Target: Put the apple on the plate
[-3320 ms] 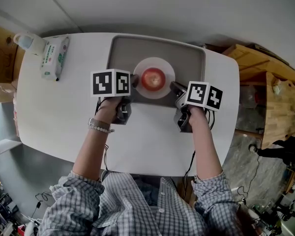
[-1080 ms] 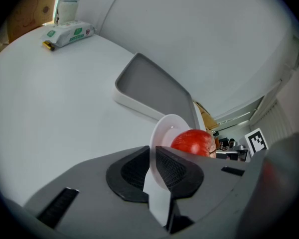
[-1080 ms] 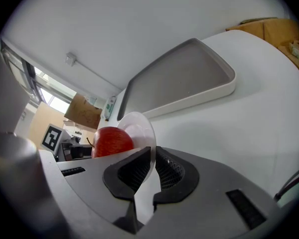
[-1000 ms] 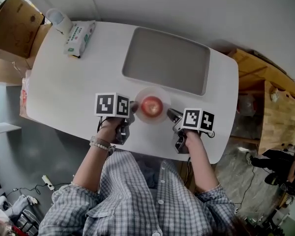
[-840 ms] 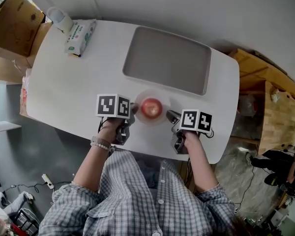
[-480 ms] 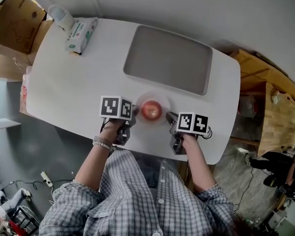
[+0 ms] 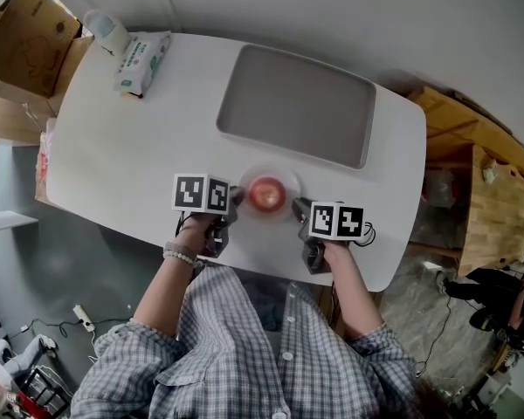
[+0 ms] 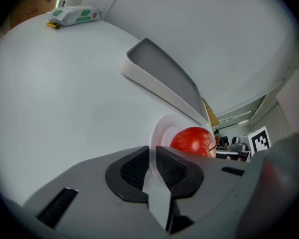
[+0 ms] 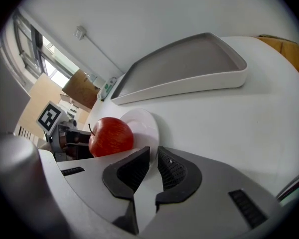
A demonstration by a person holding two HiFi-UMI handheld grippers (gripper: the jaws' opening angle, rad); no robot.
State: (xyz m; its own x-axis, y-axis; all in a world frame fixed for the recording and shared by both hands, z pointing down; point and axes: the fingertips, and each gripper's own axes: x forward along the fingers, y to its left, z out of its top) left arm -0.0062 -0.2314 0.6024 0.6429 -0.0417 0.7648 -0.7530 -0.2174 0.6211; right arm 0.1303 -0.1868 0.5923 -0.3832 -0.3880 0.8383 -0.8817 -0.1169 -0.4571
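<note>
Table (image 7: 113,147): apple (image 7: 266,194) on plate (image 7: 280,175) clamped between left tool (image 7: 237,195), right tool (image 7: 299,206).

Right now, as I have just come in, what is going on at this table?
A person holds a gripper in each hand and carries a small white plate with a red apple already on it. The left gripper and the right gripper each have their fingers shut on the plate's rim, on opposite sides. The plate is at the near part of the white table, in front of the grey tray. Whether it rests on the table I cannot tell.
</note>
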